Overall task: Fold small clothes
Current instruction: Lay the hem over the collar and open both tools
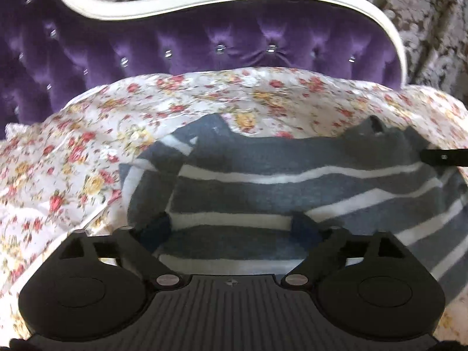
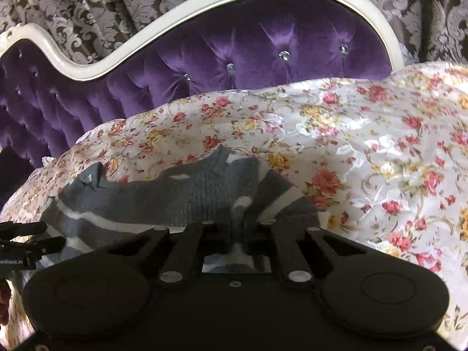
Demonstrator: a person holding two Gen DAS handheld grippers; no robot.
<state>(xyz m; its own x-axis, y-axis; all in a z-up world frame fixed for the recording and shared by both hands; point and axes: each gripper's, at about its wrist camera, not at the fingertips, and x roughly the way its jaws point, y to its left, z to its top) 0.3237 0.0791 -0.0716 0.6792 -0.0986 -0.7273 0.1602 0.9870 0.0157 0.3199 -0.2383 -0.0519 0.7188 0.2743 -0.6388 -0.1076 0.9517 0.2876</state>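
Observation:
A small grey garment with white stripes (image 1: 292,187) lies on the floral bedspread (image 1: 73,152). My left gripper (image 1: 231,225) is open, its blue-tipped fingers (image 1: 156,228) spread wide just above the garment's near part. My right gripper (image 2: 239,219) is shut on a bunched fold of the same striped garment (image 2: 175,199) at its right edge. The right gripper's black finger also shows at the right edge of the left wrist view (image 1: 438,158), on the garment's far right corner. The left gripper shows at the left edge of the right wrist view (image 2: 26,239).
A purple tufted headboard (image 1: 204,46) with a white curved frame stands behind the bed. Patterned grey curtains (image 2: 87,5) hang behind it. The floral bedspread (image 2: 380,161) spreads wrinkled around the garment on all sides.

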